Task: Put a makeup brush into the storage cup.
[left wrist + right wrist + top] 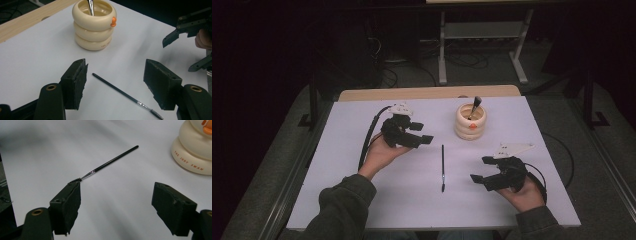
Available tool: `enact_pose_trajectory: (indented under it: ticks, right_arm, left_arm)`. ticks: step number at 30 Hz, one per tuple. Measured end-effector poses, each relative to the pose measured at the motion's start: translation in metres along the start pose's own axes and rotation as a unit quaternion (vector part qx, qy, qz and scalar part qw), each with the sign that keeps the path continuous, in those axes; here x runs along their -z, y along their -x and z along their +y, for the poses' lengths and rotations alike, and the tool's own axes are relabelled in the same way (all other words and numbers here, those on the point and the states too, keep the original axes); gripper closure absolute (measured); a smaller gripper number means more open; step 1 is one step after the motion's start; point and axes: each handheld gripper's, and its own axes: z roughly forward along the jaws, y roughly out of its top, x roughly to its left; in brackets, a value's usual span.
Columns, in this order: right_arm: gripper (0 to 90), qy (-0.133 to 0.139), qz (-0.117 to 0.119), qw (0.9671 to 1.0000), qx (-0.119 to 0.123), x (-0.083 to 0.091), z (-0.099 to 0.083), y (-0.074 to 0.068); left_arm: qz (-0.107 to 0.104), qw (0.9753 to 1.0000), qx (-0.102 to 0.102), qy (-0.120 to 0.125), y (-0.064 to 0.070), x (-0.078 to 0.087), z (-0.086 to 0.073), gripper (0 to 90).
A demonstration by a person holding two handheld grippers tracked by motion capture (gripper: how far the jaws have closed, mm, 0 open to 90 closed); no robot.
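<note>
A thin black spoolie brush (442, 167) (120, 90) (112, 160) lies flat on the white table (362, 195), bristle end toward me. Behind it stands a cream ringed holder (470, 122) (93, 32) (192, 152) with an orange knob and a dark-handled brush (475, 104) (90, 6) leaning inside. My left gripper (422, 133) (116, 75) is open, left of the spoolie, and holds nothing. My right gripper (480, 169) (117, 187) (178, 56) is open to the right of the spoolie. Its left jaw tip is close to the bristles in the right gripper view.
A bare wooden strip (427, 92) (30, 18) runs along the table's far edge. Beyond it a metal frame (482, 35) and cables rest on a dark floor. Black cables (369, 135) trail from both grippers across the table.
</note>
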Motion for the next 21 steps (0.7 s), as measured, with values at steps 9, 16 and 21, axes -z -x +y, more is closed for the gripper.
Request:
enact_pose_trajectory:
  ticks: [9,16,21]
  right_arm:
    - [22.0,0.0,-0.005,1.0,0.001,0.002,0.002,0.001]
    - [23.4,0.0,-0.005,1.0,-0.002,0.002,0.004,0.001]
    - [23.3,-0.007,0.001,1.0,-0.005,0.0,0.008,0.0]
  left_arm:
    - [0.002,1.0,0.0,-0.001,0.002,0.007,-0.009,33.9]
    - [0.002,1.0,0.005,0.001,0.002,0.012,-0.015,32.9]
    - [0.002,1.0,0.008,0.003,0.002,0.017,-0.021,32.5]
